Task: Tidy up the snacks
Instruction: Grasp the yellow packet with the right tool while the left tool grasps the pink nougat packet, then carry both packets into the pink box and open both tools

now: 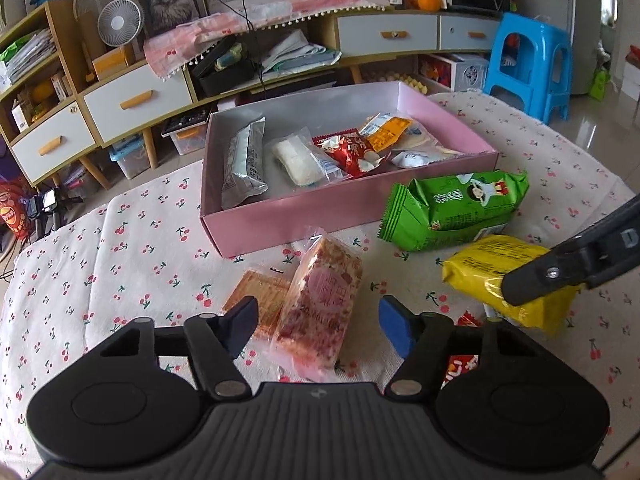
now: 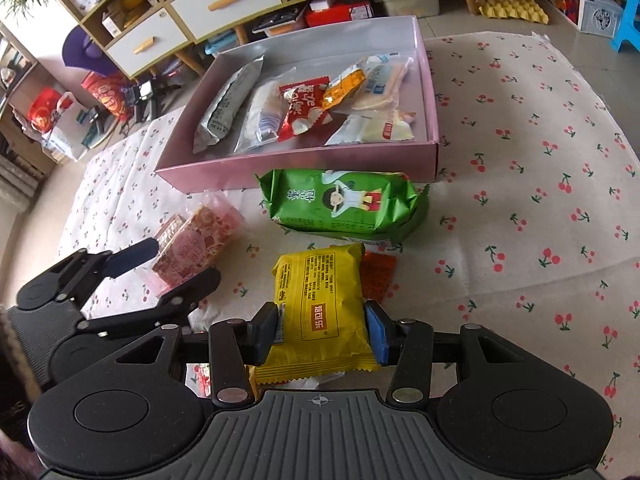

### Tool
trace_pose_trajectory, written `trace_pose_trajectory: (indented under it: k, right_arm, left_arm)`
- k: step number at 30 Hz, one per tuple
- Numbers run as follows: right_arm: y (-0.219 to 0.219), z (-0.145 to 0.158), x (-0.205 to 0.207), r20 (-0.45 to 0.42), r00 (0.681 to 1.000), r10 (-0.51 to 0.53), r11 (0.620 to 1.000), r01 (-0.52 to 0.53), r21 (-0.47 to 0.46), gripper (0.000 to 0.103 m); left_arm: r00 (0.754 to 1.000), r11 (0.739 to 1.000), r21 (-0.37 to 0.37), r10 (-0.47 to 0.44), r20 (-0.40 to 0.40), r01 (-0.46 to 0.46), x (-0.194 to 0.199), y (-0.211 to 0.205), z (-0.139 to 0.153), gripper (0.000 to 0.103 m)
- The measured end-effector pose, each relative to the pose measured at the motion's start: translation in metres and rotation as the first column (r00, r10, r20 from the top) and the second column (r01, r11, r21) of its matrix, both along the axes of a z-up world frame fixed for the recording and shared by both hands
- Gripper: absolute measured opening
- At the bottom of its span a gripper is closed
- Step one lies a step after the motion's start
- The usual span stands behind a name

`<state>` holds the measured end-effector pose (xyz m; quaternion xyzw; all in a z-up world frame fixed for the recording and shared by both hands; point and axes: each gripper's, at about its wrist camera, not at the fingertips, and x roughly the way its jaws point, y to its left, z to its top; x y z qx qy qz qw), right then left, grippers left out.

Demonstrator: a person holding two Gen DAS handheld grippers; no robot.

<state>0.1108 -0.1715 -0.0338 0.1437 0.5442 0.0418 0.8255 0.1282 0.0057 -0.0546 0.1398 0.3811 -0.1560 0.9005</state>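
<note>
My left gripper (image 1: 316, 320) stands open around a clear-wrapped pink nougat bar (image 1: 320, 296) lying on the cherry-print cloth; a small gap shows at each pad. A tan biscuit pack (image 1: 256, 292) lies partly under the bar. My right gripper (image 2: 320, 330) is shut on a yellow snack packet (image 2: 320, 292), both pads pressing its sides. One of its fingers (image 1: 532, 280) shows over the yellow packet (image 1: 492, 264) in the left wrist view. A green packet (image 2: 344, 204) lies in front of the pink box (image 2: 300, 164), which holds several wrapped snacks.
A small red-orange packet (image 2: 376, 276) lies beside the yellow one. A low cabinet with drawers (image 1: 136, 100) runs behind the table, and a blue plastic stool (image 1: 528, 60) stands on the floor at the right. The cloth (image 2: 540, 200) right of the box is bare.
</note>
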Motion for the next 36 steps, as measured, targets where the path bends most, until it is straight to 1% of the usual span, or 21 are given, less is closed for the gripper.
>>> trace_pose_trajectory:
  k: [3, 7, 10, 11, 15, 18, 21, 23, 27, 29, 32, 34, 36]
  right_arm:
    - [-0.004, 0.001, 0.0, -0.001, 1.0, -0.005, 1.0, 0.005, 0.01, 0.046]
    - [-0.009, 0.0, 0.0, -0.012, 1.0, -0.019, 1.0, 0.019, 0.02, 0.046]
    - [-0.012, -0.001, 0.001, -0.019, 0.999, -0.026, 0.999, 0.027, 0.023, 0.046]
    - [-0.013, -0.002, 0.001, -0.019, 0.999, -0.028, 0.999, 0.028, 0.024, 0.046]
    - [-0.013, -0.002, 0.0, -0.02, 0.999, -0.031, 0.999, 0.031, 0.025, 0.046]
    - [-0.012, -0.001, 0.0, -0.021, 0.999, -0.034, 0.999, 0.034, 0.026, 0.046]
    - [-0.014, -0.001, 0.0, -0.024, 0.999, -0.043, 0.998, 0.043, 0.036, 0.046]
    - [-0.016, 0.001, -0.001, -0.026, 0.998, -0.05, 0.998, 0.051, 0.048, 0.046]
    - [-0.02, 0.007, -0.003, -0.019, 0.998, -0.06, 0.995, 0.062, 0.083, 0.046]
    - [-0.023, 0.009, -0.005, -0.015, 0.997, -0.07, 0.992, 0.071, 0.101, 0.046]
    - [-0.027, 0.011, -0.006, -0.019, 0.996, -0.087, 0.987, 0.089, 0.131, 0.046]
    - [-0.03, 0.012, -0.006, -0.022, 0.995, -0.099, 0.984, 0.101, 0.15, 0.046]
    - [-0.033, 0.014, -0.007, -0.022, 0.994, -0.108, 0.98, 0.11, 0.167, 0.046]
  left_arm:
    - [1.0, 1.0, 0.022, -0.003, 0.007, 0.003, 0.001, -0.004, -0.002, 0.061]
    - [0.999, 0.997, 0.073, -0.026, 0.029, 0.024, -0.003, -0.009, -0.004, 0.061]
    - [0.998, 0.991, 0.125, -0.049, 0.046, 0.042, -0.006, -0.014, -0.007, 0.056]
    - [0.997, 0.988, 0.144, -0.058, 0.051, 0.05, -0.007, -0.015, -0.007, 0.054]
    - [0.994, 0.976, 0.203, -0.087, 0.063, 0.073, -0.011, -0.019, -0.007, 0.038]
    - [0.995, 0.978, 0.192, -0.088, 0.054, 0.076, -0.01, -0.019, -0.004, 0.034]
    - [0.998, 0.987, 0.149, -0.069, 0.012, 0.067, -0.007, -0.017, -0.001, 0.033]
    - [0.998, 0.994, 0.099, -0.051, -0.035, 0.054, -0.004, -0.014, 0.001, 0.033]
    - [0.992, 1.0, -0.019, 0.014, -0.124, -0.017, 0.004, -0.005, 0.004, 0.033]
    - [0.985, 0.994, -0.089, 0.045, -0.167, -0.061, 0.007, 0.001, 0.006, 0.033]
    - [0.974, 0.975, -0.191, 0.069, -0.217, -0.111, 0.008, 0.01, 0.01, 0.033]
    - [0.969, 0.964, -0.234, 0.072, -0.238, -0.129, 0.007, 0.014, 0.013, 0.032]
    - [0.965, 0.955, -0.259, 0.075, -0.253, -0.142, 0.007, 0.016, 0.016, 0.032]
